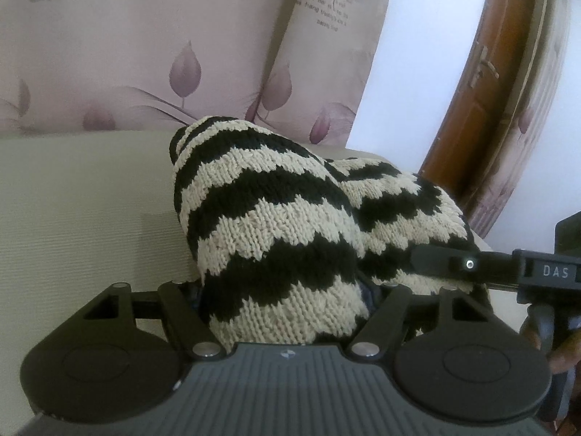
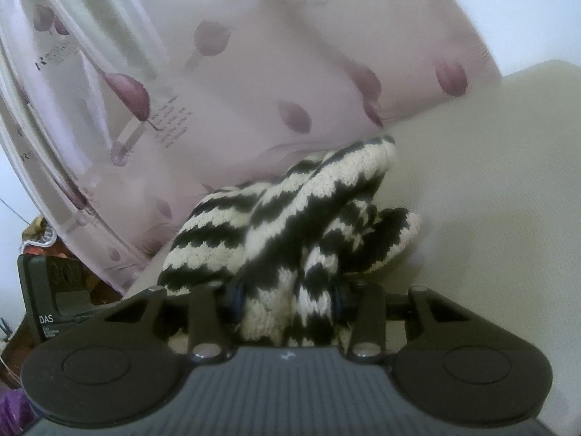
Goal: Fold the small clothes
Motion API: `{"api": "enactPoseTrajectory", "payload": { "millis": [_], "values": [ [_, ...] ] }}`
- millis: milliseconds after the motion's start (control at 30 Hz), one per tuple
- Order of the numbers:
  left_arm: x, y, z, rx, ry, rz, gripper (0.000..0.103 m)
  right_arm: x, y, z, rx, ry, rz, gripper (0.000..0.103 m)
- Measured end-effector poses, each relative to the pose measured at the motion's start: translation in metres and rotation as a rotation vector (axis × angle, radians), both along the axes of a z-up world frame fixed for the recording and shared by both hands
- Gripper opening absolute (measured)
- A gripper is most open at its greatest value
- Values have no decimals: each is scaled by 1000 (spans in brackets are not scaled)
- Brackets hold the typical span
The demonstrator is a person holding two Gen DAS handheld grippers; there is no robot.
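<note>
A: Cream ribbed fabric seat point(image 1: 72, 210) fills the lower frame. Black-and-cream zigzag knit garment point(image 1: 276, 225), centre, bunched.
B: Left gripper point(image 1: 287, 290) and right gripper point(image 2: 287, 298) both clamp it?
A: Yes. Mid-fold, I'd say; next, lay it flat.

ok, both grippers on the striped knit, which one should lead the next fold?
Left, probably. The left gripper holds one broad smooth panel of the striped knit; the right gripper pinches a bunched wad, harder to lay flat.
</note>
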State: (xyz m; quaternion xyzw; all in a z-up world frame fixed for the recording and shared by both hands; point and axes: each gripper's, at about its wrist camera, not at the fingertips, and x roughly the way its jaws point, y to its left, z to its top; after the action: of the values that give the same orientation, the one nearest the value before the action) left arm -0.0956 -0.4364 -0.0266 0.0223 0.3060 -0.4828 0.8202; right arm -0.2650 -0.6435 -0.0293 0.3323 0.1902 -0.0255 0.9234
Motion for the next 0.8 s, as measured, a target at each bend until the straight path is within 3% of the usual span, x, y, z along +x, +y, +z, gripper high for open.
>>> {"api": "enactPoseTrajectory", "payload": {
  "millis": [800],
  "values": [
    [-54,147,38,43,-83,100,70,-19,128,18,70,-83,117,41]
  ]
}}
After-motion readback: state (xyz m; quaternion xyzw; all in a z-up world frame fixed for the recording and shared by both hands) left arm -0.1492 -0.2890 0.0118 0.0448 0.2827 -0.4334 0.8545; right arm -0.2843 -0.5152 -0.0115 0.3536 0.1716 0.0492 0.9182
